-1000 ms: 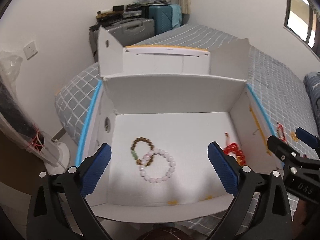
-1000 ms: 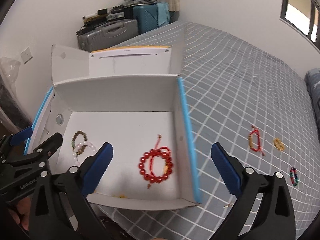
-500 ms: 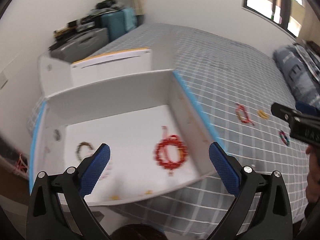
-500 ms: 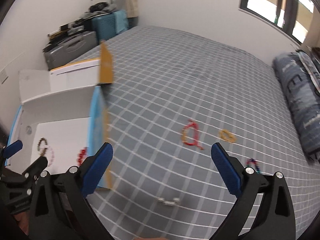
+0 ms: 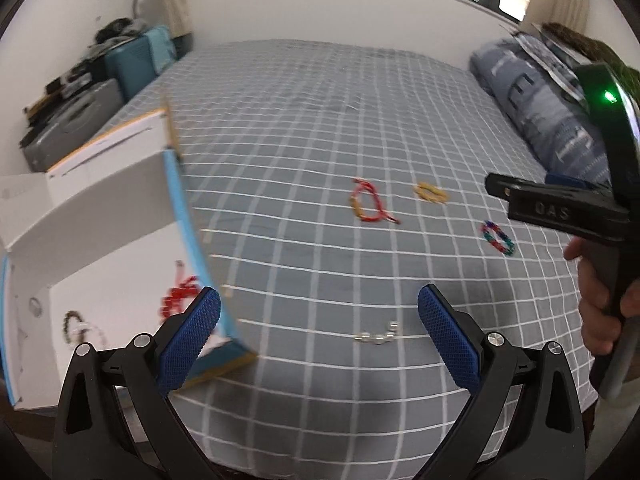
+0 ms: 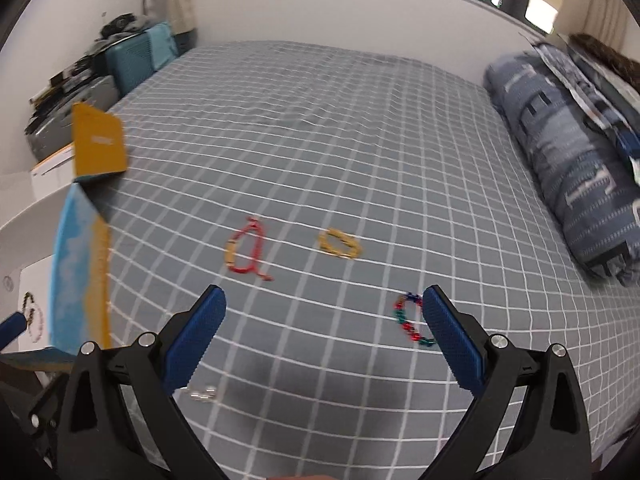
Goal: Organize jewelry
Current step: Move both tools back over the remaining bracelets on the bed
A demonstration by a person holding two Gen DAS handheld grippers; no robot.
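Hovering over the grey checked bedspread [image 6: 360, 140], both the left gripper [image 5: 318, 330] and the right gripper [image 6: 324, 330] have jaws spread wide and hold nothing. Four pieces lie loose on the cover — a red cord bracelet [image 6: 246, 252] at 11 o'clock in the right wrist view, a gold chain [image 6: 340, 244] at 12, a multicolour bead bracelet [image 6: 410, 322] touching the right pad at 3, and a small silver piece [image 5: 376, 334] at 6 in the left view — well apart from the white box [image 5: 100, 220] at 9 o'clock, which already holds beaded bracelets. Judgement: all are light, limp and prone to slip — pinch across one strand of the bead loop, not its open centre.
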